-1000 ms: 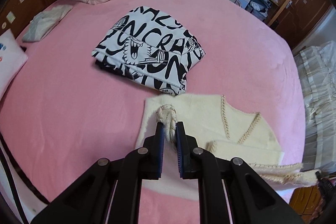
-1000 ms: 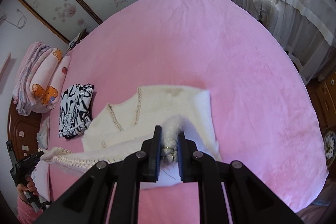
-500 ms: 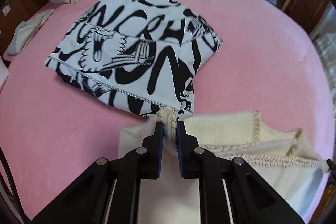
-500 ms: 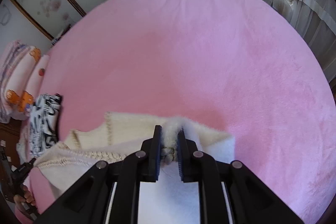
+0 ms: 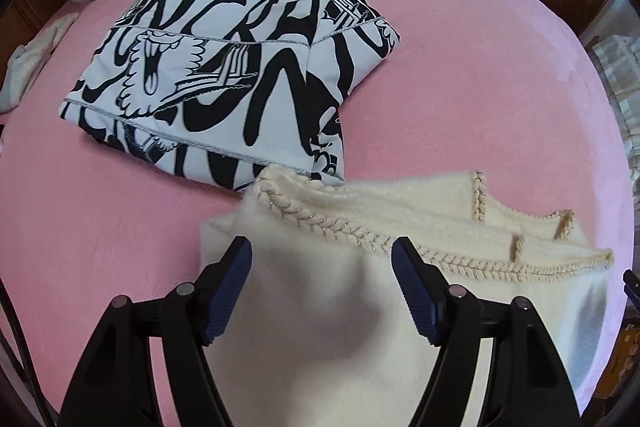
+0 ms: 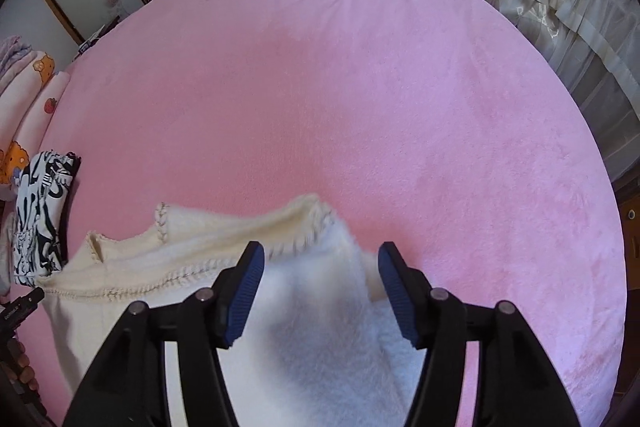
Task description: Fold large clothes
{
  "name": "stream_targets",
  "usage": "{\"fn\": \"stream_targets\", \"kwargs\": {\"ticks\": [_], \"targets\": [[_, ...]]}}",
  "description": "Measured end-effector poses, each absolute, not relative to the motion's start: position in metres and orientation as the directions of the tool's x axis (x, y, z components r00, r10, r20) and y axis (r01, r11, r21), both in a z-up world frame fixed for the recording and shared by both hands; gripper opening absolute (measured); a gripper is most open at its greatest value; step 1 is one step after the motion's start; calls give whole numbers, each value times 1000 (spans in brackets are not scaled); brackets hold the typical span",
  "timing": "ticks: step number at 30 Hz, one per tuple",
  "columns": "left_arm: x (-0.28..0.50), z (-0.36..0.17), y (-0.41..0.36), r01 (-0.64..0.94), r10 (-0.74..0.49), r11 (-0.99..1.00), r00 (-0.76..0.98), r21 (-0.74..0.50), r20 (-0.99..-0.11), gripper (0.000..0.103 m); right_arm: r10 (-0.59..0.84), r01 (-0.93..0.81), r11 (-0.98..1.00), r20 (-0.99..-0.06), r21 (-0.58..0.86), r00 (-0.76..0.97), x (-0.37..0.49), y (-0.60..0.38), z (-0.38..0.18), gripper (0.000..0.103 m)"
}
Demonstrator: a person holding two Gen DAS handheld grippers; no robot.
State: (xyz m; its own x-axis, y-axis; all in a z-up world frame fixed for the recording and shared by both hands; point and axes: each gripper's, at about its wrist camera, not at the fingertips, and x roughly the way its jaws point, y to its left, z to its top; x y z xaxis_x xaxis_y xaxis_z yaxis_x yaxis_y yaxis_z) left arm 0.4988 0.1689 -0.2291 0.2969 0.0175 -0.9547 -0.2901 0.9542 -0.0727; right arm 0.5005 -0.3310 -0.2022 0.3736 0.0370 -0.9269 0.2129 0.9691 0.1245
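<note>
Blue-padded fingers of the left gripper (image 5: 321, 259) and right gripper (image 6: 320, 263) are spread wide, holding nothing, each hovering low over the cream knit sweater (image 5: 360, 307). The sweater lies folded on the pink bed cover (image 6: 360, 87), its braided edge running side to side, one corner overlapping the black-and-white printed garment (image 5: 224, 67).

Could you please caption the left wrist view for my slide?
Open left hand-held gripper above cream sweater beside folded printed shirt.
</note>
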Motion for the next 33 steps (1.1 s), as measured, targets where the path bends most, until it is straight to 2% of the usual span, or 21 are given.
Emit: {"fn": "stream_targets", "kwargs": {"ticks": [8, 11, 14, 23, 33], "targets": [[454, -200, 193, -294, 21, 953, 304, -73, -952, 78, 149, 128, 969, -916, 210, 372, 480, -294, -167, 60], [423, -189, 208, -324, 19, 942, 306, -85, -952, 82, 193, 90, 967, -913, 240, 359, 470, -270, -157, 60], [391, -191, 220, -341, 9, 935, 294, -96, -956, 83, 240, 54, 961, -914, 272, 327, 461, -240, -156, 60], [314, -217, 250, -419, -39, 898, 222, -132, -974, 83, 297, -2, 953, -934, 303, 197, 433, -163, -191, 60], [265, -278, 274, -573, -233, 760, 197, -305, -952, 83, 277, 31, 959, -957, 281, 90, 420, -126, -242, 60]]}}
